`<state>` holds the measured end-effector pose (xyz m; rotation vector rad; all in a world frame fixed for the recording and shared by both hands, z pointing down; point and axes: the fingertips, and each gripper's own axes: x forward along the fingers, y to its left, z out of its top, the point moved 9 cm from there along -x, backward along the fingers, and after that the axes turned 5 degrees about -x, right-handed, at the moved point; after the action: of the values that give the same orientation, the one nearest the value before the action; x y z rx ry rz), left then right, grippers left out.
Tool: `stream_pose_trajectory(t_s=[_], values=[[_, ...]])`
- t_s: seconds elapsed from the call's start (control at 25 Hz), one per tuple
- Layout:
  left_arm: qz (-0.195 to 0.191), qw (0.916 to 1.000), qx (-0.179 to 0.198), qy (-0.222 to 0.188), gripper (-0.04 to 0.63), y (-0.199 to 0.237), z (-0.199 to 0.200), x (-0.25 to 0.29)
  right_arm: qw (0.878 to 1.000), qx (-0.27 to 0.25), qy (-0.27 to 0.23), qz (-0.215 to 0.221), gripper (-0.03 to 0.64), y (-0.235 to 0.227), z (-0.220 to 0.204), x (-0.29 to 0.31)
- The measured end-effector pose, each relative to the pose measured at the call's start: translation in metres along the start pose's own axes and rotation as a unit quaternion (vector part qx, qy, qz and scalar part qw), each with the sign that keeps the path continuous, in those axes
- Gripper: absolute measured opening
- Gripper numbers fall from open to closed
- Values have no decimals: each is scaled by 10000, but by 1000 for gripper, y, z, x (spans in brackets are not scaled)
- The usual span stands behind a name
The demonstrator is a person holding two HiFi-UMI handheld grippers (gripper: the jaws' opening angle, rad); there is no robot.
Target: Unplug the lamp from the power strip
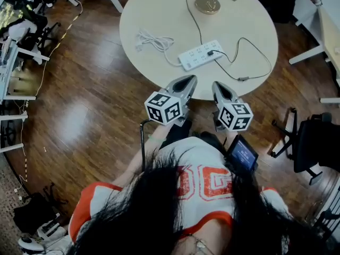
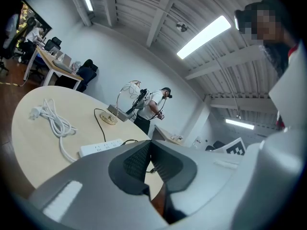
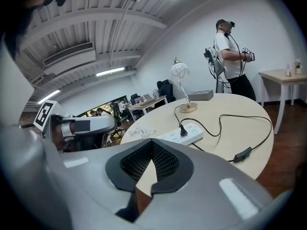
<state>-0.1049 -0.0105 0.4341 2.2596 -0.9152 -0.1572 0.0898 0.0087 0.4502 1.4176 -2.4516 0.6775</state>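
Strip (image 1: 200,56) lies left-right, right end farther, plug (image 1: 211,52) seated. Left gripper (image 1: 187,80) and right gripper (image 1: 218,85) hover at near edge of table (image 1: 154,15), pointing far, jaws together, empty.

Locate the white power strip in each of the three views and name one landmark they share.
Head view: power strip upper centre, on the round table.
Left gripper view: power strip left of centre, lower half.
Right gripper view: power strip near centre, slightly right.
Shared landmark: lamp base beyond it.
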Motion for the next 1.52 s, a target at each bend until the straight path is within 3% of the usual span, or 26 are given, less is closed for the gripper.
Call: stream_pose_trajectory(t_s=[0.56,1.52], values=[[-173,9994,-288,75,0,25,9,4,9993,53,231,-293,1,7,3,8],[555,9976,-400,129,0,41,14,50,9971,135,652,360,2,-50,16,60]])
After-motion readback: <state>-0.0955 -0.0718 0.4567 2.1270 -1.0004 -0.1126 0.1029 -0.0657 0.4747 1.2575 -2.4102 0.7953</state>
